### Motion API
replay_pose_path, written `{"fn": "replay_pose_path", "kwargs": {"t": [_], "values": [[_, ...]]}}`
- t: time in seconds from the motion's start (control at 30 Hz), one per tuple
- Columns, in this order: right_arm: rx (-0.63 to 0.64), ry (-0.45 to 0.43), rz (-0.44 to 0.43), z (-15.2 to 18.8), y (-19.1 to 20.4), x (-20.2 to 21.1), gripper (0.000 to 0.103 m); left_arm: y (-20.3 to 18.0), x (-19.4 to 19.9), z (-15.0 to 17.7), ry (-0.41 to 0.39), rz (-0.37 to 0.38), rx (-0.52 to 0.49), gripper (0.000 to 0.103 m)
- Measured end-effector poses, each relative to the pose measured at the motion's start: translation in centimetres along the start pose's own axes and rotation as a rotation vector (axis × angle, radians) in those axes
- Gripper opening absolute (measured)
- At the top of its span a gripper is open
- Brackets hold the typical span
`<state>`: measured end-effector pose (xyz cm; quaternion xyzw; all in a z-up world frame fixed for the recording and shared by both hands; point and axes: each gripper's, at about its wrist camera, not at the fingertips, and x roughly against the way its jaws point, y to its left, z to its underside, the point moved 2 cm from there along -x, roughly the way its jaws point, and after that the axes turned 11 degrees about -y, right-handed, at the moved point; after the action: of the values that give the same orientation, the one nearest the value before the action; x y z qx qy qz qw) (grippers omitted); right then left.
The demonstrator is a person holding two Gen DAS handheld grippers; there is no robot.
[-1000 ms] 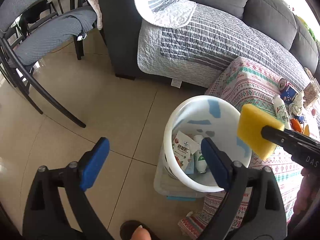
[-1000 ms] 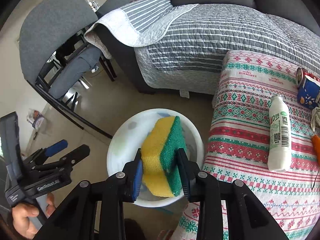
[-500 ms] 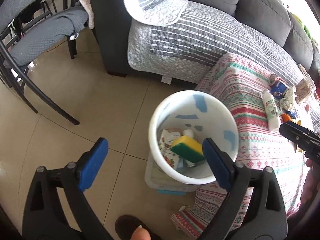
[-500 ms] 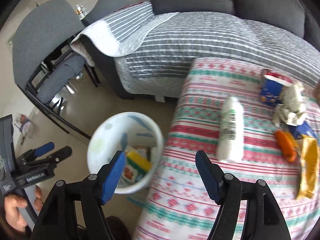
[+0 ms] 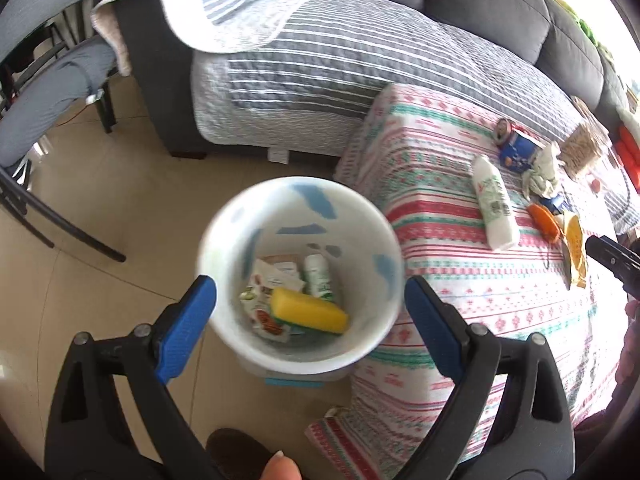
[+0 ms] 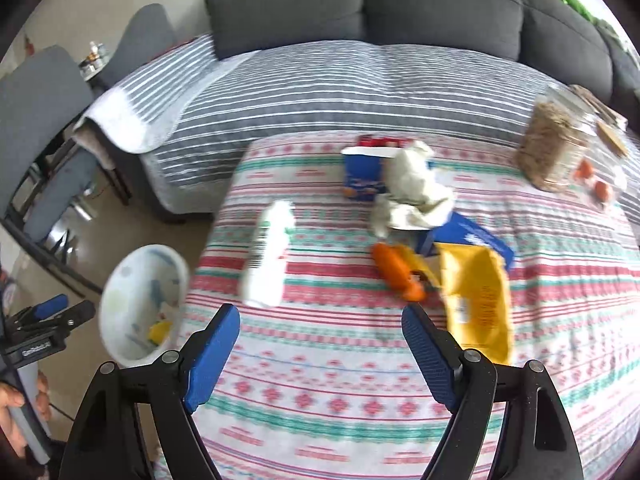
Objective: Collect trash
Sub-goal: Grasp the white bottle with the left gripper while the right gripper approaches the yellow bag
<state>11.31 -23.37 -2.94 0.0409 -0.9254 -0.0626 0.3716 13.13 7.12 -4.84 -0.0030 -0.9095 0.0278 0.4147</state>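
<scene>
Your right gripper (image 6: 320, 356) hangs over the patterned red, green and white cloth of the tabletop (image 6: 360, 400) with its blue-padded fingers (image 6: 212, 354) spread wide and holding nothing, so the step in hand looks like picking the next piece of trash. The white plastic bottle lying on its side (image 6: 268, 256) is nearest the round white waste bin with blue patches (image 6: 140, 304); come at it across its narrow width, not its length, and close near the middle so it does not swing. Your left gripper (image 5: 310, 330) is also spread and empty, held above the bin, where the yellow and green sponge (image 5: 308, 311) already lies on wrappers. Further along sit an orange plastic piece (image 6: 396, 272), a yellow foil packet (image 6: 478, 300), crumpled white paper (image 6: 412, 192) and a blue carton (image 6: 364, 174), crowded and partly overlapping, so take them singly. The clear jar of grain (image 6: 556, 148) may not be trash; leave it.
</scene>
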Motion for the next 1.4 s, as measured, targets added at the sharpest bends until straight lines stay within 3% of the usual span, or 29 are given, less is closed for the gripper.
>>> {"fn": "replay_pose_path", "kwargs": {"t": [0.27,0.5,0.6,1.07,1.27,1.4], "values": [[-0.116,0.088,0.123,0.2,-7.6,-1.0,0.085,-5.2,-1.9,-0.7,0.027,0.028,-0.063,0.095],[-0.172,0.181,0.194,1.5,-11.9,-2.7,0.085,-9.6,-4.4,-1.6,0.057,0.061,-0.085,0.095],[-0.189,0.22,0.198,2.0,-12.6,-3.5,0.085,-11.2,-5.5,-2.0,0.062,0.05,-0.086,0.095],[-0.181,0.284,0.208,2.6,-13.2,-6.4,0.085,-17.0,-9.3,-2.5,0.048,0.135,-0.069,0.095],[-0.157,0.301,0.218,2.9,-12.8,-7.9,0.085,-17.6,-10.1,-2.7,0.044,0.147,-0.069,0.082],[-0.129,0.299,0.229,2.8,-12.2,-8.7,0.085,-17.9,-10.4,-2.6,0.043,0.158,-0.067,0.068]]}}
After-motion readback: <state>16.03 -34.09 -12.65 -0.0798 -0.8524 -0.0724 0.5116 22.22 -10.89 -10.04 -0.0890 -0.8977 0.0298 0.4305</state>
